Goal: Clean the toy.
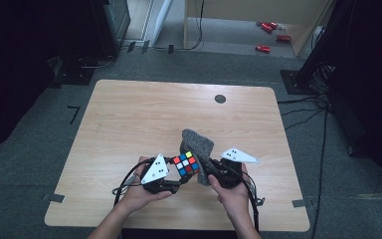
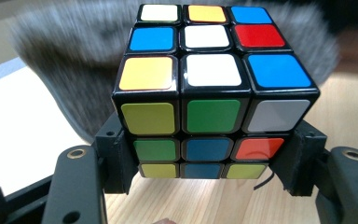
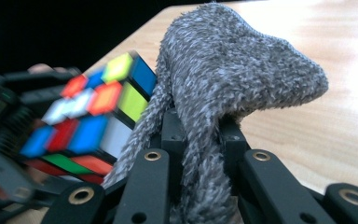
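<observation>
A scrambled colour cube (image 1: 186, 164) is held above the wooden table (image 1: 129, 114), near its front edge. My left gripper (image 1: 178, 183) is shut on the cube (image 2: 200, 93), its black jaws pressing the cube's two lower sides. Right of it, my right gripper (image 1: 210, 175) is shut on a fuzzy grey cloth (image 1: 199, 149). The cloth (image 3: 233, 79) bunches between the jaws and flops over above them. It touches the cube (image 3: 93, 116) on the cube's right side. In the left gripper view the cloth (image 2: 74, 56) shows blurred behind the cube.
A round dark grommet (image 1: 220, 98) sits in the table's far right part. Cables (image 1: 308, 107) trail on the grey floor at the right. Several small red objects (image 1: 268, 35) lie on the floor far behind the table.
</observation>
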